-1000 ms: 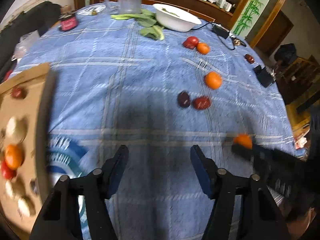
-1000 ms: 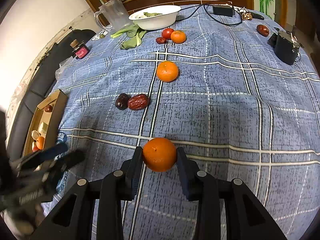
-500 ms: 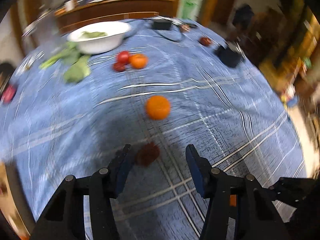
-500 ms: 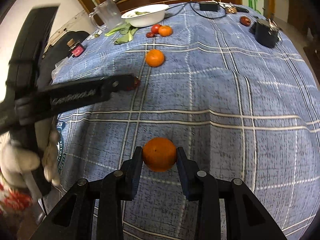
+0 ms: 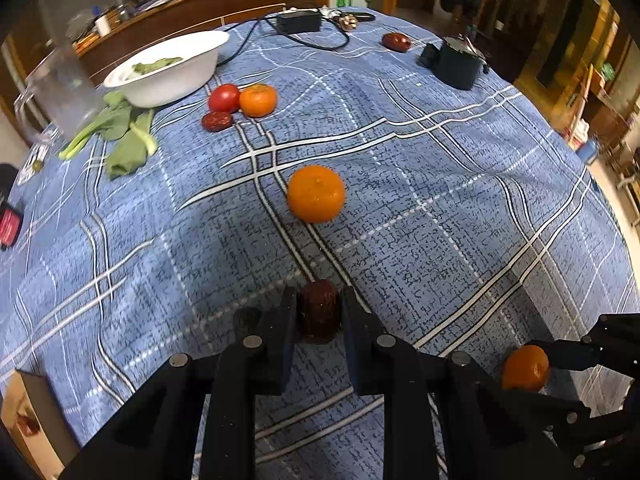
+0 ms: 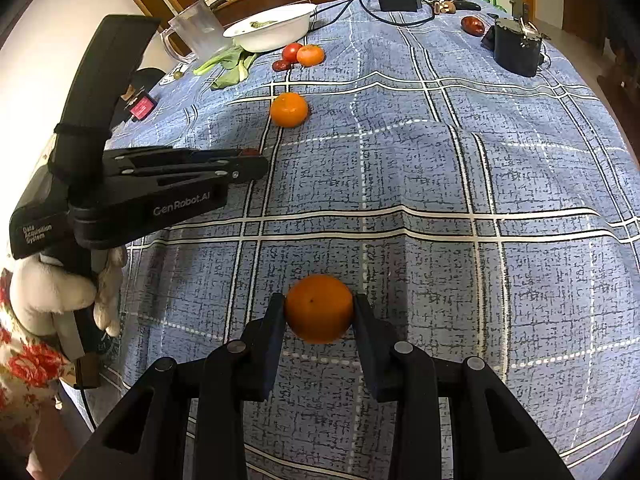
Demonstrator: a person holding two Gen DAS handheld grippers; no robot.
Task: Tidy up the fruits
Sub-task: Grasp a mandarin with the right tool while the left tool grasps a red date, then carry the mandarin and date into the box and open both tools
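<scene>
Left-wrist view: dark red date point(image 5: 319, 315) sitting between the fingers of the left gripper point(image 5: 319, 322), jaws drawn in tight on it, low over the blue plaid tablecloth point(image 5: 440, 208) — a loose tangerine point(image 5: 316, 193) lying just beyond. Right-wrist view: second tangerine point(image 6: 319, 307) being pinched by the right gripper point(image 6: 319, 320), pads pressing both its sides. Farther back — tomato point(image 5: 224, 97), another tangerine point(image 5: 258, 99) and white bowl point(image 5: 168, 68) clustering near greens point(image 5: 120, 136).

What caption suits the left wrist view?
Left hand-held gripper shut on a dark red date over the blue plaid tablecloth.
</scene>
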